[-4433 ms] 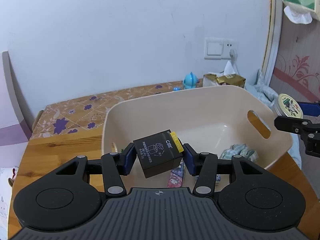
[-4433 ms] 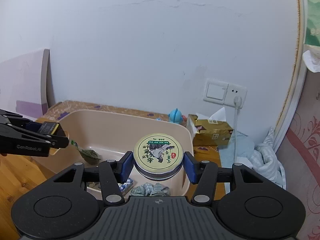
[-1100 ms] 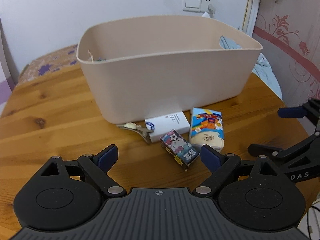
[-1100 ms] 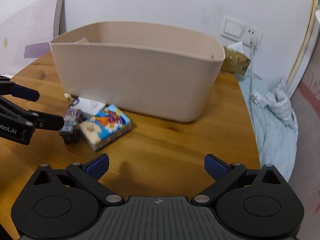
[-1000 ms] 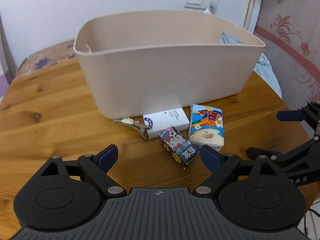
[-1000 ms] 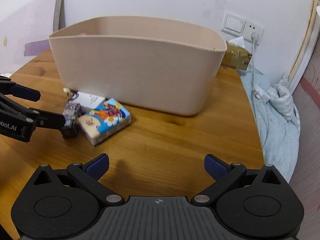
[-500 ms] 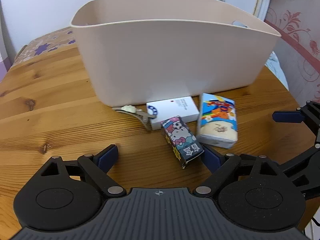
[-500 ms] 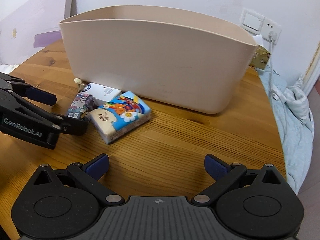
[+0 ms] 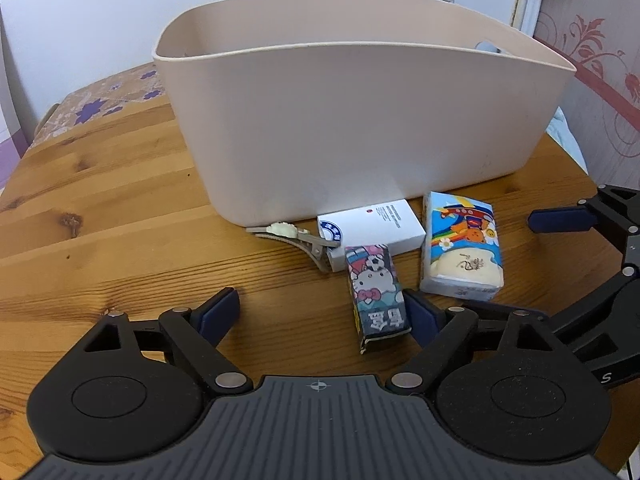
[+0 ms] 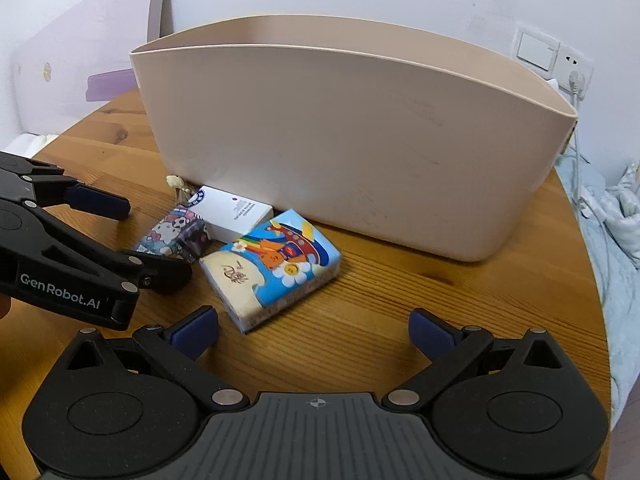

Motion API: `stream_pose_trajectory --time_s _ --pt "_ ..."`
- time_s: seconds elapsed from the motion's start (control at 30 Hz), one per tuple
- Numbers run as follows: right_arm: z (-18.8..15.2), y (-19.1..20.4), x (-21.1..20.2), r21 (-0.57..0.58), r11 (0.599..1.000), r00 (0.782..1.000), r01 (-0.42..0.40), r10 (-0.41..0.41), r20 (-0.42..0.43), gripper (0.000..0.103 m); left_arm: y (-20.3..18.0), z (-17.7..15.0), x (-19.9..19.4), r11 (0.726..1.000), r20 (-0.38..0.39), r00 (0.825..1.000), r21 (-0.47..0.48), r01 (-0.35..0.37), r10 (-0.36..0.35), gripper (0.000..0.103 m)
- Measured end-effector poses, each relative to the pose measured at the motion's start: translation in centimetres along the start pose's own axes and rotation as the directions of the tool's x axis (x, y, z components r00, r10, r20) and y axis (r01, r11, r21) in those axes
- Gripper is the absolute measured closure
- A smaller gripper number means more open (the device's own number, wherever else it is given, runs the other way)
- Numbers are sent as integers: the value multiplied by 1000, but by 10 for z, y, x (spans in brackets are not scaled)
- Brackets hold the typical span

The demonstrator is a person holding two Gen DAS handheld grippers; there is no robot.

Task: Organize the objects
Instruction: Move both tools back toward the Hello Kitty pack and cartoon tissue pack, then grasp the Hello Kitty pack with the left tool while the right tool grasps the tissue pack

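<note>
Hair clip (image 9: 288,236): leftmost of the four loose things, flat on the wooden table (image 9: 100,200), just in front of the beige bin (image 9: 360,120). Probably light, thin, stiff and slippery metal with a small cream ornament; hard to pinch lying flat, best taken across the ornament.

White box (image 9: 376,226): next along, flat against the foot of the bin, clip tip touching its left corner. Rigid card by the look, light; long edges the place to hold.

Cartoon-cat carton (image 9: 376,292): just in front of the white box and touching it, long axis running toward the camera. Looks like stiff thin card, likely light and easy to dent; glossy print, so perhaps slick. Best gripped across the two long side faces, near the middle, gently.

Left gripper (image 9: 322,312): spread, jaws just now closing in, carton between them. Right pad hard by the carton's side, contact impossible to tell; left pad well apart, so no pinch yet.

Tissue pack (image 9: 460,248): just right of the carton, flat on the table. Soft and squashy under film, light; needs a firmer squeeze across the short width.

Right gripper (image 10: 314,330): spread wide and empty, pointed down at the tissue pack, near its closest corner.
</note>
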State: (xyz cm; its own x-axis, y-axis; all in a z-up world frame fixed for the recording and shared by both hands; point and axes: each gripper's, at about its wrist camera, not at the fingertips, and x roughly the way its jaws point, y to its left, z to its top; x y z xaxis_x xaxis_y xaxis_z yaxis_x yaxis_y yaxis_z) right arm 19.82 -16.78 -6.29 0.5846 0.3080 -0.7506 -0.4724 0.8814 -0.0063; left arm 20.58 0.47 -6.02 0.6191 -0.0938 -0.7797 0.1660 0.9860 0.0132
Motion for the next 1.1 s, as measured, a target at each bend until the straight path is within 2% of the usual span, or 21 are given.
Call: stream_pose_trajectory --time_s 0.17,0.27,0.57,0.73,0.8,1.1 --pt "3 2 6 -19 1000 999 -14 15 36 0 4 1 -1 1000 12 1000 -2 -2 2 22" --pt "5 6 10 -46 999 998 -21 24 66 0 9 0 -3 1000 17 1000 1 1 -1 29" --pt "12 15 16 -78 997 994 4 5 105 1 18 1 -6 1000 29 1000 3 5 -5 62" --pt "11 16 11 -70 997 994 -20 28 104 21 24 3 -5 1000 27 1000 5 10 -10 79" --pt "10 15 8 -68 997 994 -37 44 101 31 25 3 -5 1000 26 1000 6 11 -12 80" --pt "5 26 -5 -103 995 995 -5 15 99 34 24 -9 -27 1000 40 999 16 3 -4 80"
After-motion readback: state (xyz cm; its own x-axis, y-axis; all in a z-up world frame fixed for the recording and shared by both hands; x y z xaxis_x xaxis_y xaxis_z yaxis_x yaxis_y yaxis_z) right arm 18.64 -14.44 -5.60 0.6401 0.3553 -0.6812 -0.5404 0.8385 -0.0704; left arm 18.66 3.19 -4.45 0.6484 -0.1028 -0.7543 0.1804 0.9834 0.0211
